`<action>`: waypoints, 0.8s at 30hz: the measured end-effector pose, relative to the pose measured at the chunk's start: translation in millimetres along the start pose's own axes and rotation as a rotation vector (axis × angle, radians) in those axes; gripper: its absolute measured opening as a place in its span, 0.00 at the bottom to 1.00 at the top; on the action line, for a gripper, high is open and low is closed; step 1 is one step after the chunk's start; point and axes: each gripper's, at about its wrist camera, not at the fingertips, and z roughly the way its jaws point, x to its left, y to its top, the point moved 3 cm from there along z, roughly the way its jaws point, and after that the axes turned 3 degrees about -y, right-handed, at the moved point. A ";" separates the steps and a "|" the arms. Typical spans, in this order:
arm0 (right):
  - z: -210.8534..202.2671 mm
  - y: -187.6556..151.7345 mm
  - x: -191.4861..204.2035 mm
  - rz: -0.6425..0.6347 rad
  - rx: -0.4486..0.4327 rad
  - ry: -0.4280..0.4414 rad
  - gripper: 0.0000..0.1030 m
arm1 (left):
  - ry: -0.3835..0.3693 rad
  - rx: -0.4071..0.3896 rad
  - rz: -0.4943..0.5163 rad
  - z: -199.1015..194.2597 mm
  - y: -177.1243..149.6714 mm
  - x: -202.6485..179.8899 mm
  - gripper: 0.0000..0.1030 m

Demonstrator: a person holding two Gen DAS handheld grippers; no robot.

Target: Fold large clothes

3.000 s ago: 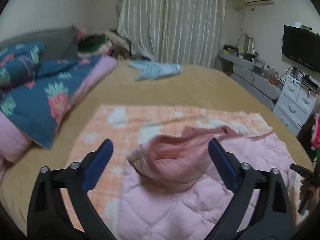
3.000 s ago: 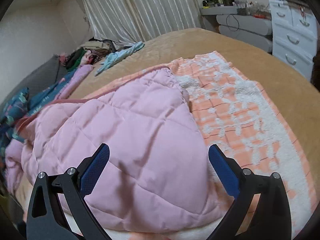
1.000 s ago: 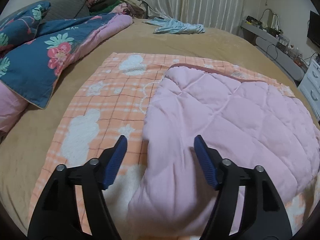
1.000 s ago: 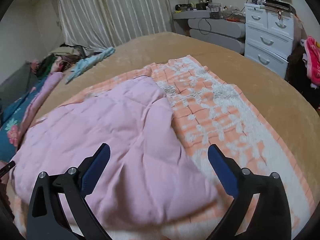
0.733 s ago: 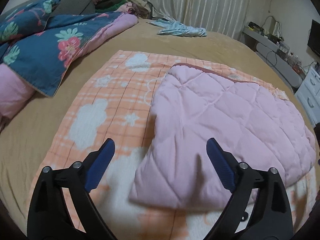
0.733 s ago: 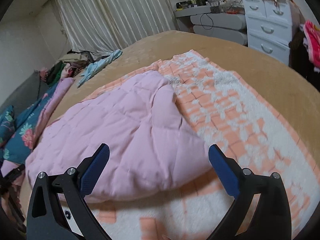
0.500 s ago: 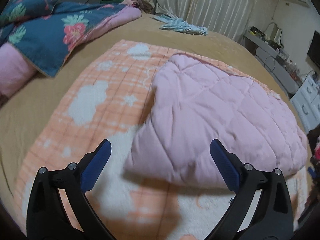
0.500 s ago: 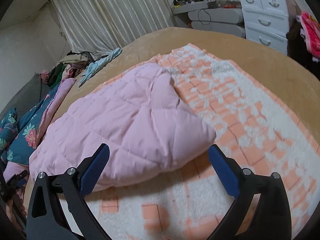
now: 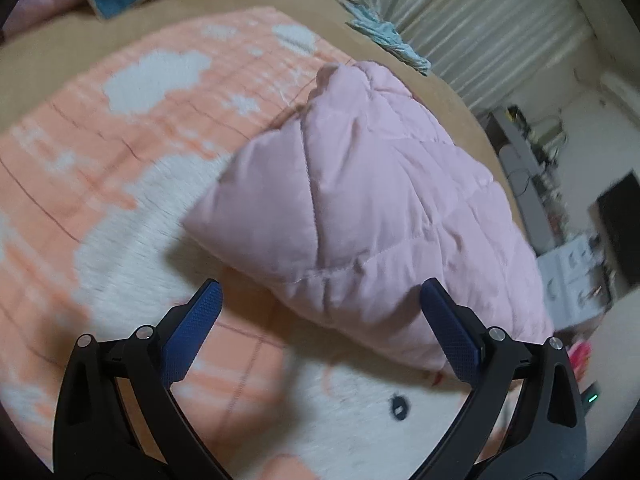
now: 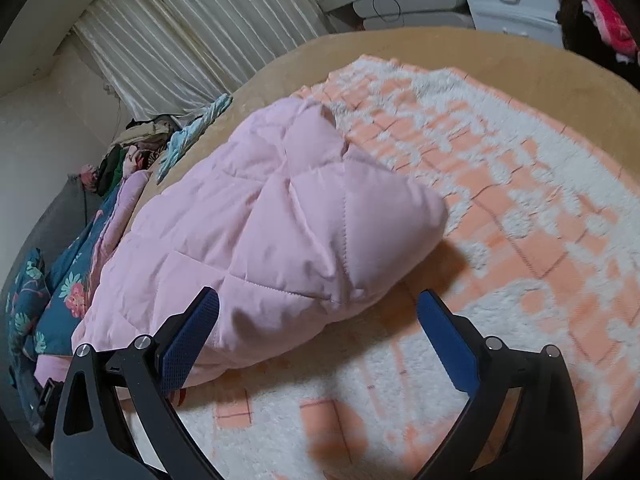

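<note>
both tools empty, lining up on the near hem

pink quilted garment (image 9: 372, 208) lies folded on the orange & white blanket (image 9: 120, 128), which covers the tan bed (image 10: 400, 44). it's a puffy slab w/ its near edge facing me, far end toward the curtains (image 10: 192, 20).

left tool (image 9: 320, 320): jaws wide apart, nothing between the pads, angled down just short of the garment's near edge at its left corner. right tool (image 10: 318, 320): also wide open & empty; left pad (image 10: 188, 340) sits in front of the hem, can't tell if it touches.

my read: i'm holding both wide bc the padding is thick, each tool needs room to straddle a corner. one tool per corner keeps the edge straight when i lift it over for the next fold. risk: pinching the blanket pile along w/ the hem, so i'd come in low but above the fleece.

off to the side: blue floral duvet (image 10: 52, 280), light blue cloth (image 9: 384, 40), not in the way.
</note>
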 end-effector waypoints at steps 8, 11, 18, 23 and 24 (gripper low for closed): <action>37.7 7.4 6.0 0.009 0.067 0.025 0.96 | -0.096 0.005 -0.162 41.7 13.3 1.8 0.92; 48.2 10.5 5.6 0.018 0.079 0.050 0.96 | -0.112 -0.011 -0.183 54.6 17.3 2.2 0.92; 54.5 14.2 15.3 -0.019 0.056 0.135 0.61 | -0.092 -0.074 -0.081 52.4 20.0 -13.2 0.72; 28.9 13.2 46.9 -0.209 -0.050 0.103 0.37 | -0.014 -0.108 0.107 34.9 21.3 -44.2 0.40; 26.3 13.0 50.6 -0.232 -0.064 0.093 0.35 | -0.004 -0.111 0.136 31.5 21.8 -49.2 0.38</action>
